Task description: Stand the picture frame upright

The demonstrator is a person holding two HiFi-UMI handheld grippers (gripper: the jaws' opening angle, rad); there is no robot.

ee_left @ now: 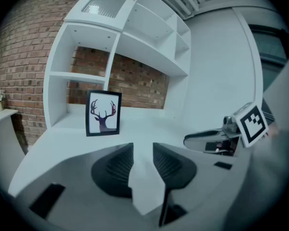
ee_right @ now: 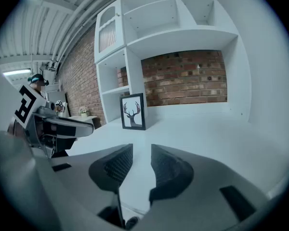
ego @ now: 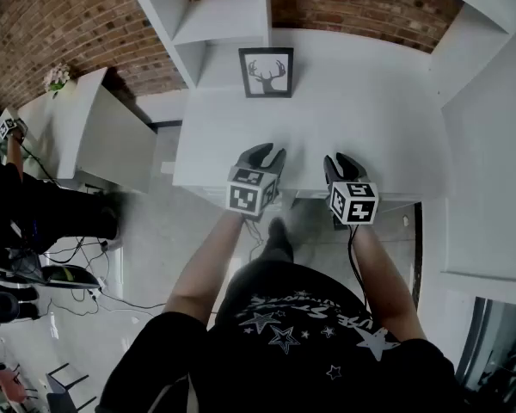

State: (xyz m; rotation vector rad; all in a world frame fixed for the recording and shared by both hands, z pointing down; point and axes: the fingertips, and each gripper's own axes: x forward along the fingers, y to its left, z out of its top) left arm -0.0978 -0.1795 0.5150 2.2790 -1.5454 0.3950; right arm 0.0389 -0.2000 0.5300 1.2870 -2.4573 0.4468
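White desk point(ego: 370, 127) runs back to a red brick wall point(ego: 361, 3) under white shelving point(ego: 215, 15). At its far side the black-framed picture frame point(ego: 266, 72) (an antlered deer print) stands upright. Well apart from it, at the near edge, the left gripper point(ego: 269, 151) and right gripper point(ego: 339, 160) hover side by side, jaws parted and empty.

The head view looks steeply down from above the person point(ego: 284, 334) onto the white desk point(ego: 370, 119) and the floor point(ego: 155, 256). Each gripper view sits low behind its own jaws, facing across the desk toward the shelves point(ee_left: 135, 42) — all three views share the picture frame point(ego: 266, 72), well away at the back.
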